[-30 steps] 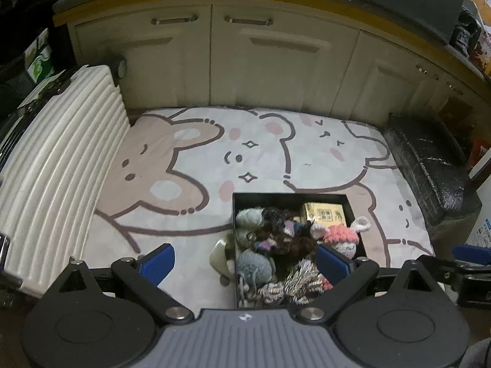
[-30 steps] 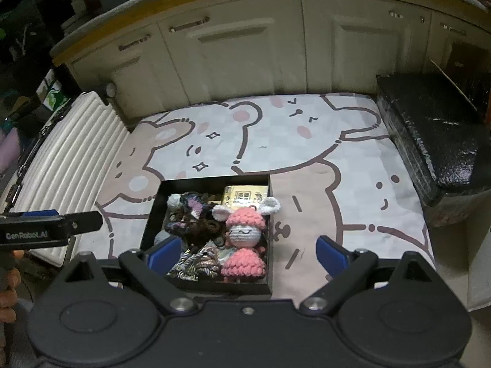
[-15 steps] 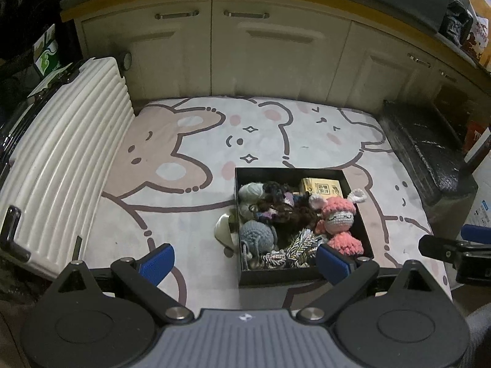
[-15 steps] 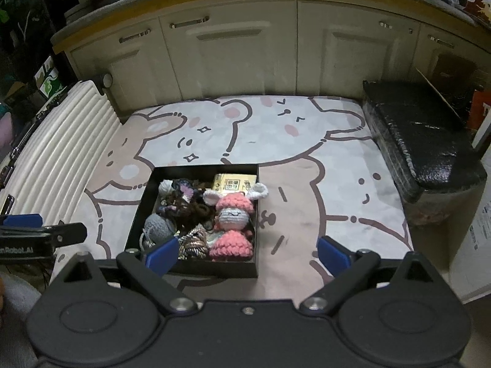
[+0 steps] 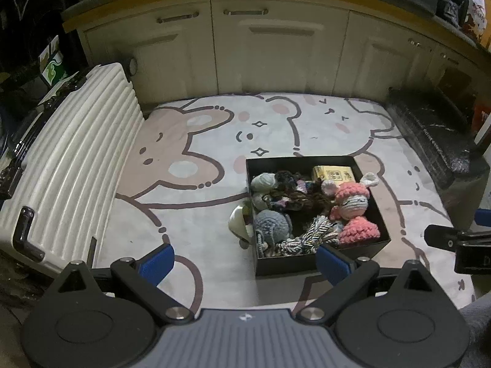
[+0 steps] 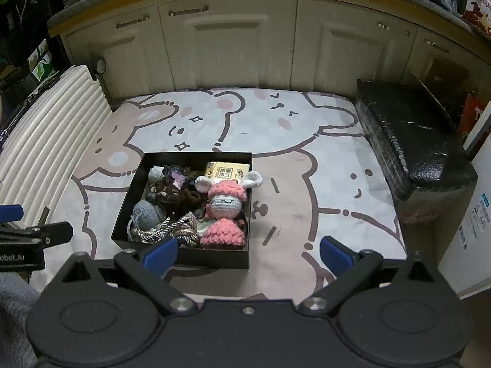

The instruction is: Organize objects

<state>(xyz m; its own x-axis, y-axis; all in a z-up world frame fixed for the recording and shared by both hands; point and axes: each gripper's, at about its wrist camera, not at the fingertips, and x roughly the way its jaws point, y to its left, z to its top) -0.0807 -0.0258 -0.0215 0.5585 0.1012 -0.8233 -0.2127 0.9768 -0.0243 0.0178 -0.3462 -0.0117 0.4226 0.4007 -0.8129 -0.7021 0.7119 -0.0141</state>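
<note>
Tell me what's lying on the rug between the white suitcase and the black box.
In the left wrist view, one small cream-coloured object lies against the black box's left wall; otherwise bare rug stretches to the white suitcase.

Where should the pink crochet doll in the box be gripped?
Probably the pink crochet doll by its round head, from above: it lies on top of the pile in the black box, against the right wall, so side approaches look blocked.
</note>
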